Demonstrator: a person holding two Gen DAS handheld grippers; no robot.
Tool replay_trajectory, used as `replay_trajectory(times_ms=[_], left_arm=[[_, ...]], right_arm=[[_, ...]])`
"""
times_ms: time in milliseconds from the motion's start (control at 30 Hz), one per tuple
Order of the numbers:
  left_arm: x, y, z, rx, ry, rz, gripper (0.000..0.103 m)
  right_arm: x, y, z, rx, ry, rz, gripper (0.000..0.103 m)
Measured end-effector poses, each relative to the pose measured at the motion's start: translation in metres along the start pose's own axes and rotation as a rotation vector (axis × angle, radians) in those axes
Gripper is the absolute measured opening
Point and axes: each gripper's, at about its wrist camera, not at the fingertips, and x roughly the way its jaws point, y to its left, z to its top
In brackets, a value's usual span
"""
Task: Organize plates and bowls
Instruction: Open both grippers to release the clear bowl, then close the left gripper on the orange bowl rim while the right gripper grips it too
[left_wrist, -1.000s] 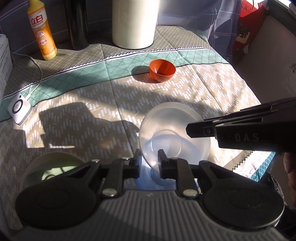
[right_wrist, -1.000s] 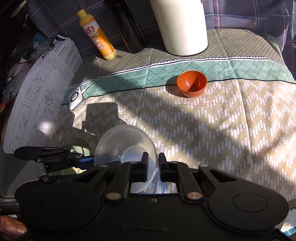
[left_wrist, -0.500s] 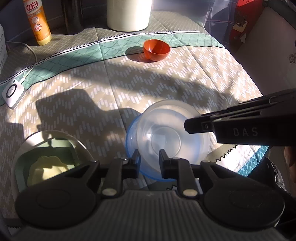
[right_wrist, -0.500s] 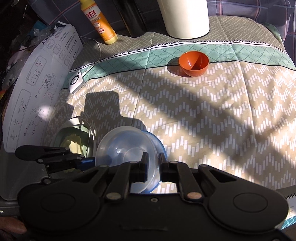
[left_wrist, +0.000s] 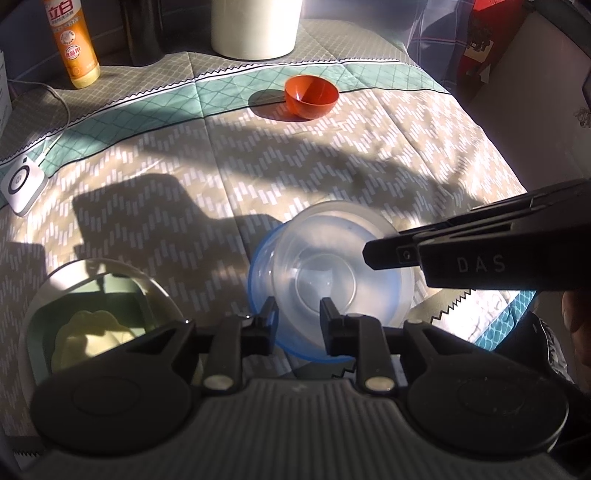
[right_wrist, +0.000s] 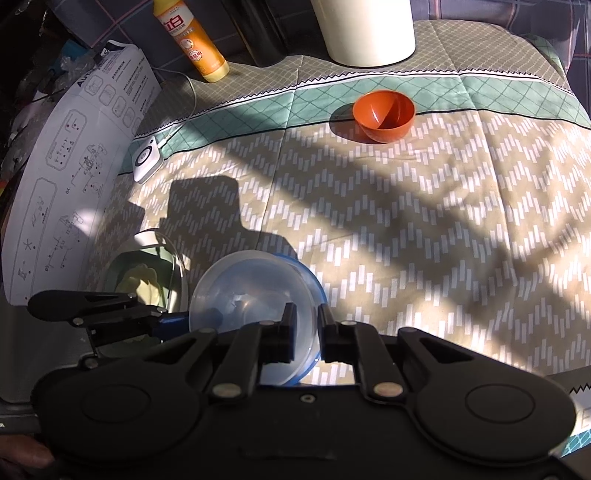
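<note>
The clear plastic bowl (left_wrist: 343, 266) sits nested in a blue-rimmed clear bowl (left_wrist: 258, 295) near the front edge of the cloth-covered surface (left_wrist: 332, 162). The left gripper (left_wrist: 295, 317) has just been opening its jaws; they straddle the near rims with a gap showing, gripping nothing. The right gripper (right_wrist: 306, 332), marked "DAS", pinches the clear bowl's rim in nearly closed jaws. The small orange bowl (left_wrist: 311, 96) stands well apart. An orange bottle (left_wrist: 72, 40) carries Chinese lettering, unreadable here.
</note>
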Motion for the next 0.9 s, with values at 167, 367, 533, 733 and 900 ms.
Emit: replay_trajectory(times_ms=[167, 367, 533, 733, 900], left_arm=[[-0.008, -0.003, 0.000, 0.004, -0.035, -0.003, 0.050], [-0.028, -0.002, -0.001, -0.005, -0.114, 0.016, 0.084], [-0.030, 0.008, 0.000, -0.043, -0.131, 0.030, 0.093], [-0.026, 0.013, -0.002, -0.062, -0.123, 0.036, 0.100], [-0.025, 0.014, 0.000, -0.060, -0.127, 0.045, 0.101]], right_arm=[[0.000, -0.001, -0.001, 0.004, 0.008, 0.016, 0.017], [-0.012, 0.000, 0.001, -0.001, -0.042, 0.028, 0.056], [-0.019, 0.002, 0.003, -0.016, -0.077, -0.001, 0.079], [-0.016, 0.000, 0.003, -0.005, -0.074, -0.012, 0.093], [-0.015, -0.003, 0.004, 0.018, -0.076, -0.015, 0.098]])
